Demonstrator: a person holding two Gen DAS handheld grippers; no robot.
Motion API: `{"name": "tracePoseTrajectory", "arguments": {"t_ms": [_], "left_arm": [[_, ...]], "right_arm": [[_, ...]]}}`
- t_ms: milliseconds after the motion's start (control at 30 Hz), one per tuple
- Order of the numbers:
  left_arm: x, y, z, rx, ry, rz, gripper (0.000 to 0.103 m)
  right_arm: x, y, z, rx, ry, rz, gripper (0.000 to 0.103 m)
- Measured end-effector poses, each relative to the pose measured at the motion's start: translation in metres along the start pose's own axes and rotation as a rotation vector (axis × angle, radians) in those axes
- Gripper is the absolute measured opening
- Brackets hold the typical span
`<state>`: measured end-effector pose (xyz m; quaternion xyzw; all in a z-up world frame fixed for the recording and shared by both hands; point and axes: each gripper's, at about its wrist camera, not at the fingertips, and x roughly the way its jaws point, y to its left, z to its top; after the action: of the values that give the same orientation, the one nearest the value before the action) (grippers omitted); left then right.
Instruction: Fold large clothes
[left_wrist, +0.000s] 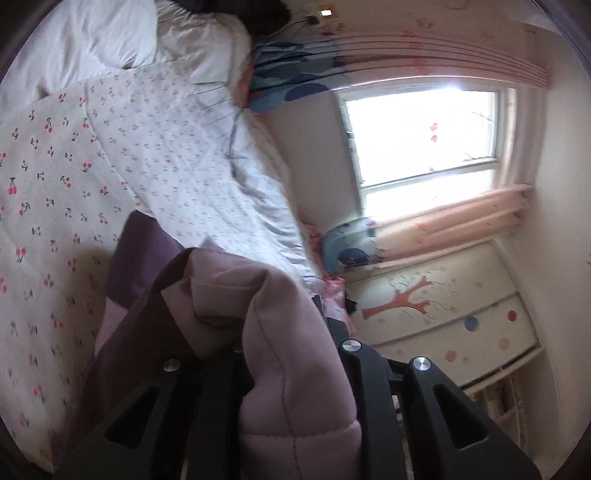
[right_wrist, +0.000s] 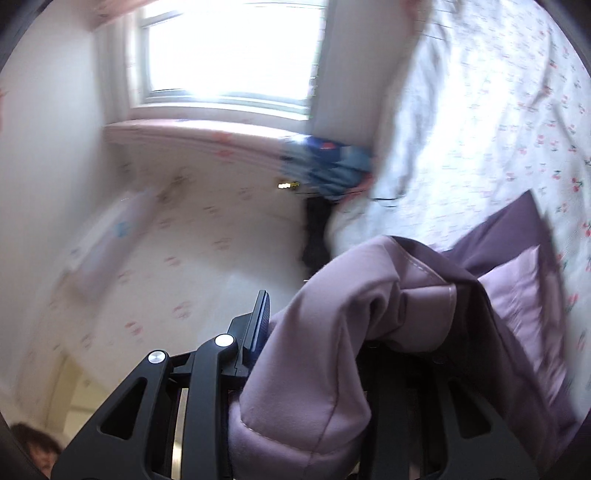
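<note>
Early in fold: left claw (left_wrist: 284, 354) and right claw (right_wrist: 314, 332) each clamped on purple garment (left_wrist: 229, 295), lifted off bed (left_wrist: 55, 184); no neat fold visible, laying flat remaining.

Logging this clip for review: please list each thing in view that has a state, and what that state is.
left gripper: shut on the purple garment.
right gripper: shut on the purple garment.
purple garment: bunched between the jaws of both grippers, lifted, its far part trailing toward the bed.
cherry-print quilt: spread over the bed, an edge turned back.
curtains: drawn aside, window uncovered.
</note>
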<state>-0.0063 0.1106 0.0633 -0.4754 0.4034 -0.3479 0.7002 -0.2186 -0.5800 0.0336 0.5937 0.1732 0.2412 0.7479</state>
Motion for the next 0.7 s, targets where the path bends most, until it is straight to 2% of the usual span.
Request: {"name": "tracePoseTrajectory", "arguments": {"t_ms": [200, 333, 533, 600, 667, 700], "left_arm": [[0.064, 0.069, 0.025, -0.092, -0.007, 0.13, 0.016], [0.085, 0.097, 0.029, -0.117, -0.01, 0.181, 0.016], [0.109, 0.116, 0.034, -0.138, 0.046, 0.293, 0.018], [0.109, 0.11, 0.038, -0.167, 0.065, 0.298, 0.027], [0.099, 0.09, 0.042, -0.184, 0.065, 0.237, 0.058], [0.091, 0.078, 0.043, -0.187, 0.049, 0.196, 0.064]], "right_arm": [[0.047, -0.086, 0.027, 0.116, 0.002, -0.19, 0.029], [0.064, -0.111, 0.033, 0.126, 0.02, -0.252, 0.029], [0.078, -0.14, 0.044, 0.207, 0.083, -0.296, 0.03], [0.078, -0.142, 0.045, 0.225, 0.089, -0.326, 0.031], [0.081, -0.142, 0.045, 0.25, 0.093, -0.332, 0.04], [0.082, -0.14, 0.045, 0.259, 0.095, -0.329, 0.045]]}}
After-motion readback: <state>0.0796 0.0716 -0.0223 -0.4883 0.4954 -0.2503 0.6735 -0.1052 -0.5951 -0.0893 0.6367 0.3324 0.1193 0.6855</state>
